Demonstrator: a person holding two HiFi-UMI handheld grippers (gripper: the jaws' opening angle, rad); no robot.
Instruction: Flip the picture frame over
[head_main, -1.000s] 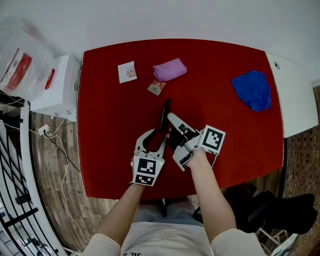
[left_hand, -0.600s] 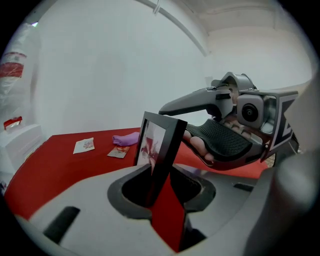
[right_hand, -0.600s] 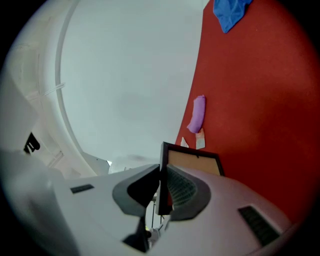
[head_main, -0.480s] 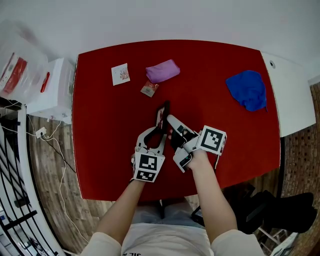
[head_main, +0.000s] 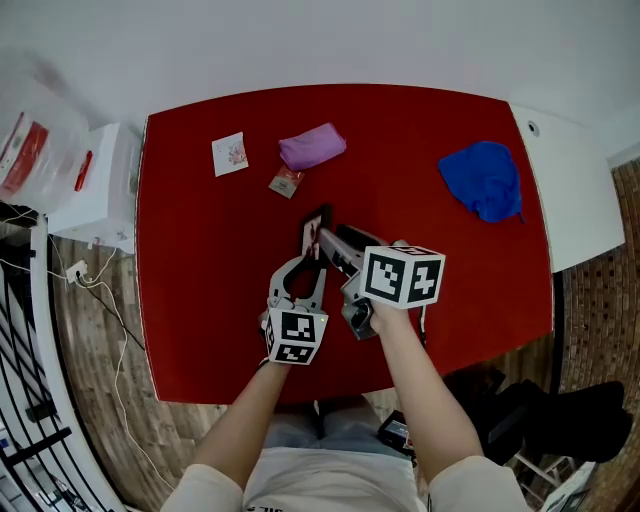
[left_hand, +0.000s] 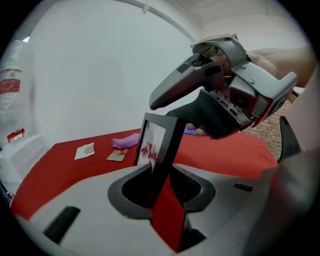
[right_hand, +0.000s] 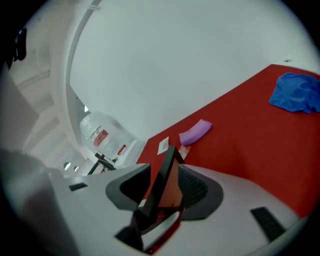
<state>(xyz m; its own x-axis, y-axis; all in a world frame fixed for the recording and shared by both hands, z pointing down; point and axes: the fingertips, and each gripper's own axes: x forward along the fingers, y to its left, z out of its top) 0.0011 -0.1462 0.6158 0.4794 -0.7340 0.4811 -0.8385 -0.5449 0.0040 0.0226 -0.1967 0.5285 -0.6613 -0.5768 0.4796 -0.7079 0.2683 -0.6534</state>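
Picture frame (left_hand: 156, 145) upright on its edge, middle of the bench (head_main: 200, 250), between both claws. Right claw (right_hand: 162, 187) just opened wide, loose around it; left claw (left_hand: 161, 180) spread, just narrowing, not yet pinching. Probably best to steady with left first, then tip gently, keeping the lower edge down.

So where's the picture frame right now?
Head view, mid-table: picture frame stands on edge inside left gripper, jaws just closing, and right gripper, jaws just opened; purple cloth beyond.
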